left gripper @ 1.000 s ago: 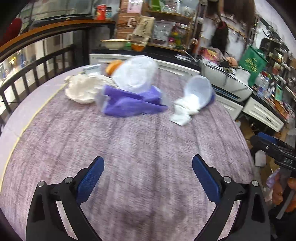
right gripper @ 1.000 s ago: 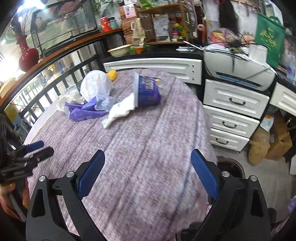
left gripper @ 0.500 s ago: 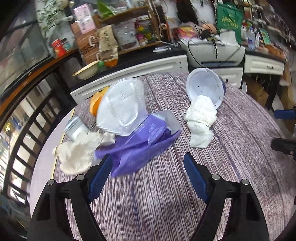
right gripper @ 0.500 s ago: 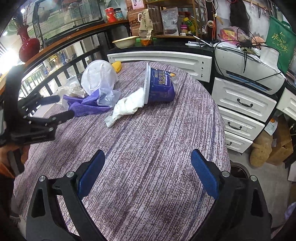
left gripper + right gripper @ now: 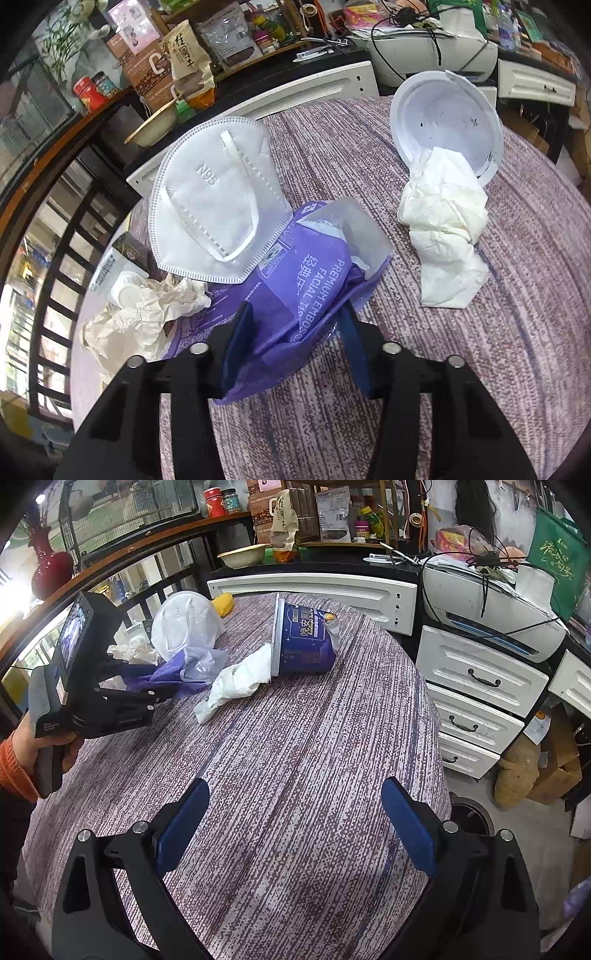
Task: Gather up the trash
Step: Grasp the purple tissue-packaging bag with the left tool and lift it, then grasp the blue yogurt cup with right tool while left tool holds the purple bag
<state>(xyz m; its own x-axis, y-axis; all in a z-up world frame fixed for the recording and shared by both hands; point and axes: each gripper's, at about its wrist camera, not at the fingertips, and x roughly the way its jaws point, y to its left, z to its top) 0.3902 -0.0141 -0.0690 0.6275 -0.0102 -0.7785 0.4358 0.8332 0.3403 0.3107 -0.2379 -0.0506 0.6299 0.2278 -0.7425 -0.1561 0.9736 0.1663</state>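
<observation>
Purple wrapper: the facial-tissue packet (image 5: 303, 295) lies crumpled on the woven tablecloth (image 5: 498, 369), and the left gripper (image 5: 295, 339) has its blue pads on either side of the near end, closed in on the plastic. I judge this a pinch to lift the first piece of trash.
Crumpled paper, far left: a creased white wad (image 5: 140, 317) sits against the wrapper's left edge, touching a small carton (image 5: 110, 262) behind it.
Mask: a white N95 (image 5: 210, 206) rests on the wrapper's far end, so lifting the wrapper may tip it off.
Wrapper look: thin, glossy, with a clear flap sticking up and white print; limp, likely to sag when raised.
Tissue: a white rumpled sheet (image 5: 443, 236) trails out of the tipped cup's mouth.
Cup: the noodle tub (image 5: 303, 638) lies on its side, blue outside, white inside, near the table's far right.
Right gripper: it (image 5: 295, 834) hangs above bare cloth near the table edge, pads spread wide, holding nothing; waiting its turn, I suppose.
Bin: a dark round rim (image 5: 469, 812) shows on the floor beside the table, probably the destination.
</observation>
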